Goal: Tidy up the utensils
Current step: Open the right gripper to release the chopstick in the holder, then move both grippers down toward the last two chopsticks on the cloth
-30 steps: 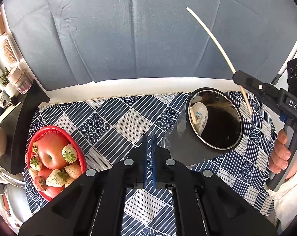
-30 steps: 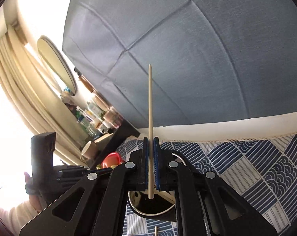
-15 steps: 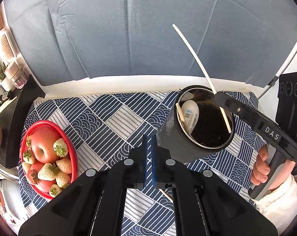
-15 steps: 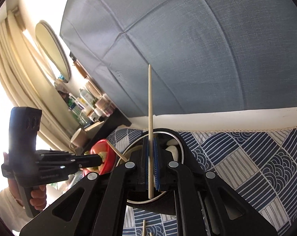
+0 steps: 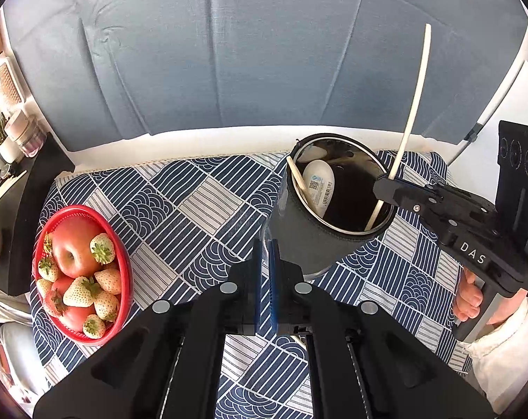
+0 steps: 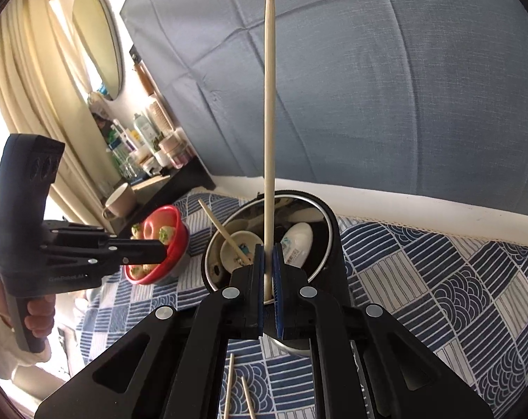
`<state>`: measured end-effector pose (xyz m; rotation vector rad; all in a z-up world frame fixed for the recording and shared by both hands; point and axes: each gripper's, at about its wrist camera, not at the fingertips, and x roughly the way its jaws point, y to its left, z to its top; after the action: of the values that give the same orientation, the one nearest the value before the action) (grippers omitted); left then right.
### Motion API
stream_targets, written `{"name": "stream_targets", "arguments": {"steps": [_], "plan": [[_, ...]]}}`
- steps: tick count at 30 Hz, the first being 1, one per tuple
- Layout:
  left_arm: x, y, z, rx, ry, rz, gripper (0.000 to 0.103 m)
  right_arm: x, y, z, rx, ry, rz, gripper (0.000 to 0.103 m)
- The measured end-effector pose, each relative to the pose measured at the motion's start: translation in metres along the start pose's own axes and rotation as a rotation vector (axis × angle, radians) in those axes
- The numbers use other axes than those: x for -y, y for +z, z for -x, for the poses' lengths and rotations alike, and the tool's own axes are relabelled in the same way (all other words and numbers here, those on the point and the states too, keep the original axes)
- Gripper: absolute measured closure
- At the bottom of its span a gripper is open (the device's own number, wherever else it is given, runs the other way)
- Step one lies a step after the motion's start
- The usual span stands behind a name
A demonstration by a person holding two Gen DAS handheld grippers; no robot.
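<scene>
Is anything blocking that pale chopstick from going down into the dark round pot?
Nothing visible does. The right gripper holds the pale chopstick over the dark round pot; its lower end is already inside, clear of the white spoon.

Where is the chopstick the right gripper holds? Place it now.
The chopstick is clamped in the right gripper, its lower end dipping inside the dark holder, right of the white spoon.

1 pot (image 5: 313, 241). 4 chopsticks: 1 in right gripper (image 6: 269, 139), 1 leaning in pot (image 6: 222, 232), 2 on cloth (image 6: 229, 384) (image 6: 247, 396). 1 spoon (image 5: 319, 183) in pot. 1 red basket (image 5: 122, 255); apples 2, maybe 3; approx. 9 strawberries. 1 mug (image 6: 119, 200). 2 grippers.
</scene>
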<state>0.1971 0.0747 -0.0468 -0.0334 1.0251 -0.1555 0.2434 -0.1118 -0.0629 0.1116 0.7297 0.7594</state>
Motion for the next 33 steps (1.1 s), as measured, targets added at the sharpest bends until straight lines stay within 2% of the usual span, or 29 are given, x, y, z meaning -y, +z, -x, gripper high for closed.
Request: {"name": "stream_targets", "arguments": {"steps": [3,4,5,6,7,8,9,11,14,17,19,29,33], "plan": [[0.0,-0.002,0.004,0.006,-0.009,0.004,0.099,-0.007,0.0,-0.001,-0.029,-0.083,0.035,0.094],[-0.001,-0.002,0.006,0.01,-0.011,0.004,0.095,-0.009,0.0,0.0,-0.032,-0.095,0.042,0.093],[-0.001,-0.003,0.007,0.013,-0.012,0.004,0.082,-0.01,0.001,0.002,-0.034,-0.104,0.047,0.089],[-0.001,-0.005,0.008,0.016,-0.011,0.007,0.072,-0.012,0.001,0.006,-0.033,-0.114,0.054,0.076],[-0.002,-0.006,0.01,0.025,-0.006,0.009,0.049,-0.014,0.002,0.01,-0.028,-0.124,0.062,0.066],[-0.003,-0.008,0.012,0.038,-0.002,0.012,0.04,-0.015,0.002,0.014,-0.022,-0.145,0.07,0.048],[-0.004,-0.01,0.012,0.043,-0.005,0.017,0.038,-0.016,0.002,0.018,-0.014,-0.165,0.081,0.041],[-0.007,-0.014,0.007,0.021,-0.016,0.039,0.023,-0.017,0.002,0.025,-0.023,-0.184,0.091,0.041],[-0.01,-0.022,0.0,0.004,-0.005,0.049,0.02,-0.015,0.0,0.031,-0.044,-0.231,0.108,0.033],[-0.012,-0.029,-0.006,-0.013,-0.023,0.069,0.017,-0.013,-0.005,0.033,-0.082,-0.272,0.113,0.027],[-0.014,-0.033,-0.01,-0.021,-0.032,0.091,0.014,-0.012,-0.011,0.035,-0.105,-0.298,0.119,0.02],[-0.021,-0.053,-0.018,-0.036,-0.013,0.146,0.011,-0.014,-0.047,0.029,-0.235,-0.332,0.133,0.018],[-0.024,-0.061,-0.019,-0.044,0.007,0.137,0.011,-0.018,-0.063,0.028,-0.265,-0.33,0.123,0.018]]}}
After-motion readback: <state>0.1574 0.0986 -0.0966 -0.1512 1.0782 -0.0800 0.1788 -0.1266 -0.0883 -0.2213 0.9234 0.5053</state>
